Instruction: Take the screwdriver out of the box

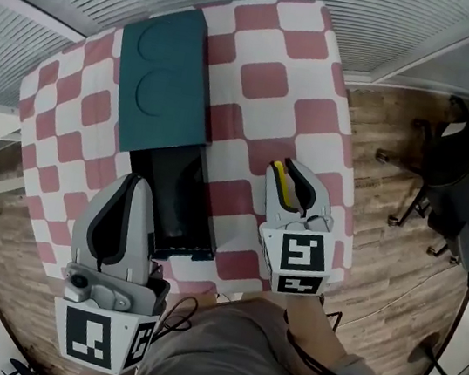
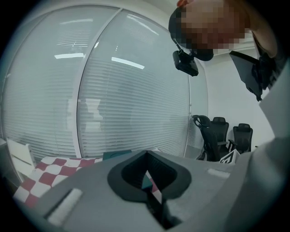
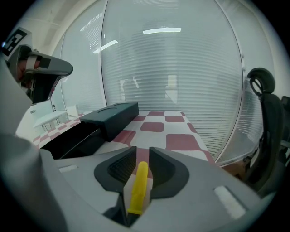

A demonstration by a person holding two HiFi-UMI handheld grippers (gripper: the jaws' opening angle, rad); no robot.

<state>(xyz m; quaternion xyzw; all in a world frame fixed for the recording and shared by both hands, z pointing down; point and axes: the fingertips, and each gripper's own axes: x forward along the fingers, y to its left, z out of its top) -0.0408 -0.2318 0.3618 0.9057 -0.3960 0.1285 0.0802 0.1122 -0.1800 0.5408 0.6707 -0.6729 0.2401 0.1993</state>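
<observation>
Lying loose between slightly parted jaws of right hand-held gripper (image 3: pixel 142 153): yellow screwdriver (image 3: pixel 137 190)

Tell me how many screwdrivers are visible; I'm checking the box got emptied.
1: the yellow screwdriver between the right gripper's jaws, beside the box. The box's dark inside may hide more.
</observation>
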